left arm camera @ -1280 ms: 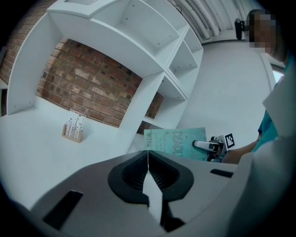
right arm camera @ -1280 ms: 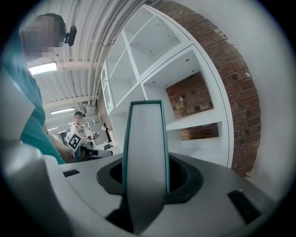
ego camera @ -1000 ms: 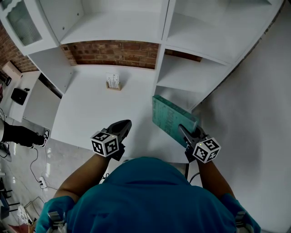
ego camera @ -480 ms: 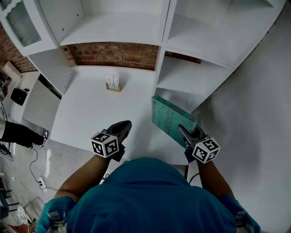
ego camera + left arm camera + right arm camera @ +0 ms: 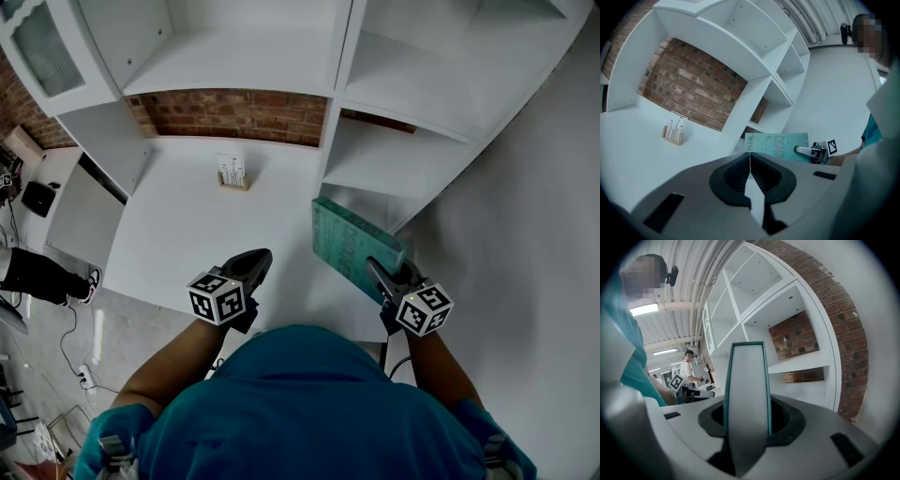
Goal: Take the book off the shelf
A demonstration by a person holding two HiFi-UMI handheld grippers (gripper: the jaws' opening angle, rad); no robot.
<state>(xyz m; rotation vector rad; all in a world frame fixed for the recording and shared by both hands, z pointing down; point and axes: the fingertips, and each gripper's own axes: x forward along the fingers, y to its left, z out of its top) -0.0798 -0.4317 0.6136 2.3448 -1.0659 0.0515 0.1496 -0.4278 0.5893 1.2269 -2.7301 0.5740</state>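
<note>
The right tongs (image 5: 380,270) are clamped on the thin teal hardback book (image 5: 349,236), pads biting its near edge so the cover stands upright, face turned left. Sensible grip, I'd say. Pinching across the thickness is the only hold two flat jaws get on something this slim, and carrying it on edge lets it slide straight out of a narrow slot.

The book is over the right side of the white worktop (image 5: 187,234). Its far end is just at the mouth of the lower right compartment of the white shelf unit (image 5: 375,164). Whether its bottom edge rests on the worktop, I can't tell from here. It looks most of the way out, so I'd call the pull nearly done.

On the left, the left tongs (image 5: 257,257) are closed on nothing, low over the worktop near the person and well apart from the book. They're out of the way, since one grip does this job. Far back, a small wooden holder of white cards (image 5: 232,172) stands alone before the red brick wall (image 5: 234,112), nowhere near the book's way out.
</note>
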